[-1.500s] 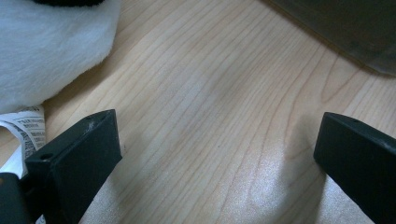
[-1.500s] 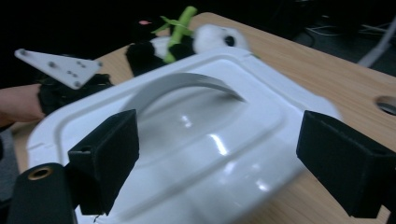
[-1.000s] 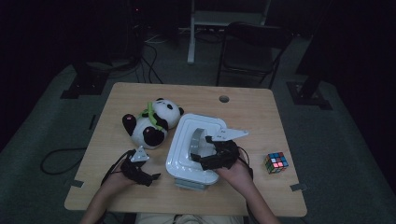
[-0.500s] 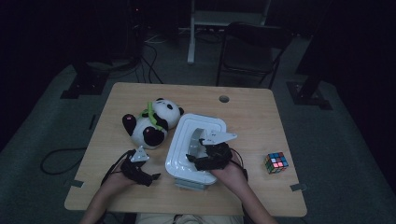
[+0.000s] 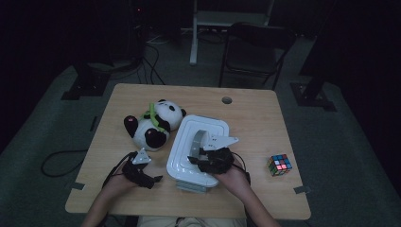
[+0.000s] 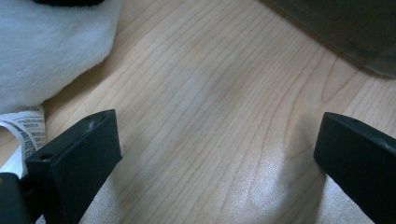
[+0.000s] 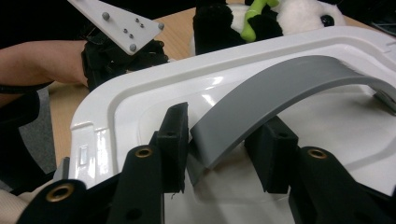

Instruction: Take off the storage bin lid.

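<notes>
1. the white box (image 5: 182,161) lies on the wooden table (image 5: 265,118), near the person's edge and just right of the stuffed panda (image 5: 151,124)
2. a grey curved handle (image 7: 280,88) arches over the lid of the box; in the high view it shows as a grey band (image 5: 197,141) across the top
3. the right gripper (image 7: 219,149) sits at the near end of the handle, its two black jaws either side of the grey strip; the left jaw touches the strip, the right one stands just beside it, so the jaws are close around the handle but a firm pinch cannot be told
4. in the high view the right gripper (image 5: 213,158) rests over the near half of the box, held by the right hand (image 5: 234,177)
5. the left gripper (image 6: 219,154) is spread wide, with bare table between its jaws and the panda's white fur at the upper left
6. in the high view the left gripper (image 5: 142,171) lies on the table just left of the box, below the panda
7. a colour cube (image 5: 279,164) sits well apart at the right
</notes>
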Available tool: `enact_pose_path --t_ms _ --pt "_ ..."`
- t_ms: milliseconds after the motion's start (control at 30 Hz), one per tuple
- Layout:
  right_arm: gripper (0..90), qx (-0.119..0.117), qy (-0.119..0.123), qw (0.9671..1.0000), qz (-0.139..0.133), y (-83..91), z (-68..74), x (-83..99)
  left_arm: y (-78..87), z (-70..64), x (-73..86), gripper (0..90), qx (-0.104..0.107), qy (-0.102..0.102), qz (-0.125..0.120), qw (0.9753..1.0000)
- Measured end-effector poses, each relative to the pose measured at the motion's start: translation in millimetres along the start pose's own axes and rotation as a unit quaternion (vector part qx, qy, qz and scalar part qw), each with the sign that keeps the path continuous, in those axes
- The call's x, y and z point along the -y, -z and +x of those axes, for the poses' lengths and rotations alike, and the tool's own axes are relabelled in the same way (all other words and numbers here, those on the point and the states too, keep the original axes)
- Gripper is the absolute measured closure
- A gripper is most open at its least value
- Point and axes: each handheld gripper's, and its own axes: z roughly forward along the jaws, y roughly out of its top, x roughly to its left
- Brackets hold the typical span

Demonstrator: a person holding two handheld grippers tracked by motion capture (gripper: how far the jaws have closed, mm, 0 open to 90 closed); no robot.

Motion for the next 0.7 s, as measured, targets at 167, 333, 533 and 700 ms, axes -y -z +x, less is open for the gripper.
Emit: enact_pose_path --t_ms 167,333,533,700 --pt "64.6 -0.010 -0.007 0.9999 0.003 -0.4 -0.7 -1.8 0.0 0.1 -0.1 1.2 0.000 -0.001 0.000 1.0000" --pt "68.8 -0.033 -0.036 0.9988 0.002 3.1 -5.2 -5.4 0.0 0.2 -0.1 1.2 0.000 -0.001 0.000 1.0000" --pt "69.6 -0.049 -0.046 0.9976 -0.015 12.0 -7.9 -12.0 0.1 0.3 -0.1 1.2 -0.001 -0.002 0.000 1.0000" --pt "69.5 -0.050 -0.044 0.9976 -0.020 16.4 -10.0 -16.8 0.2 0.3 -0.2 1.2 0.000 -0.002 0.001 1.0000"
